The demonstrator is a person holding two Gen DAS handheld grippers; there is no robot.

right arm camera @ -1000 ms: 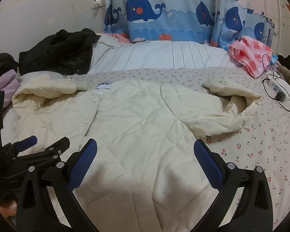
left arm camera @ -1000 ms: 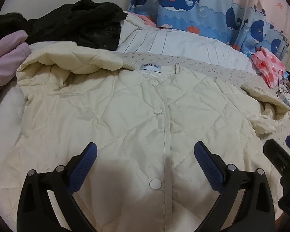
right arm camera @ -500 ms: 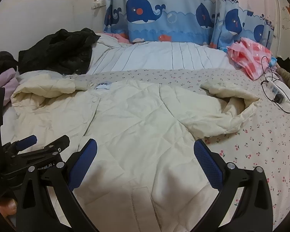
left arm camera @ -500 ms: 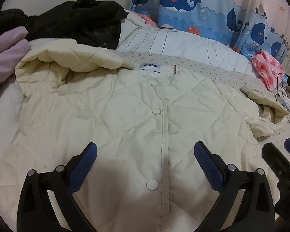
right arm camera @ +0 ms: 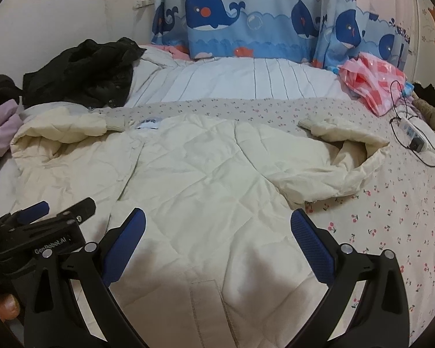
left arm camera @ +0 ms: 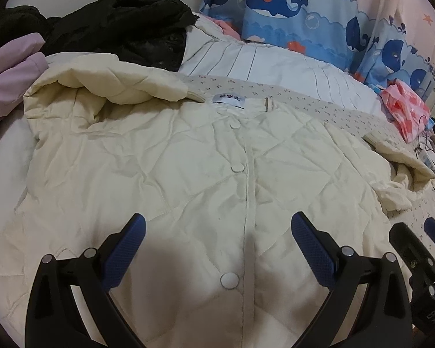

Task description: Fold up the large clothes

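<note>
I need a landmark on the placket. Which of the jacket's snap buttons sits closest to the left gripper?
The lowest snap button on the cream jacket: it lies between the open left gripper fingers, while the other two sit higher, toward the collar.

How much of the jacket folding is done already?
Just the start. Done: the cream jacket lies flat, buttoned, both sleeves bent inward. In hand: nothing; left gripper and right gripper hover open above it. Left: folding the body.
</note>
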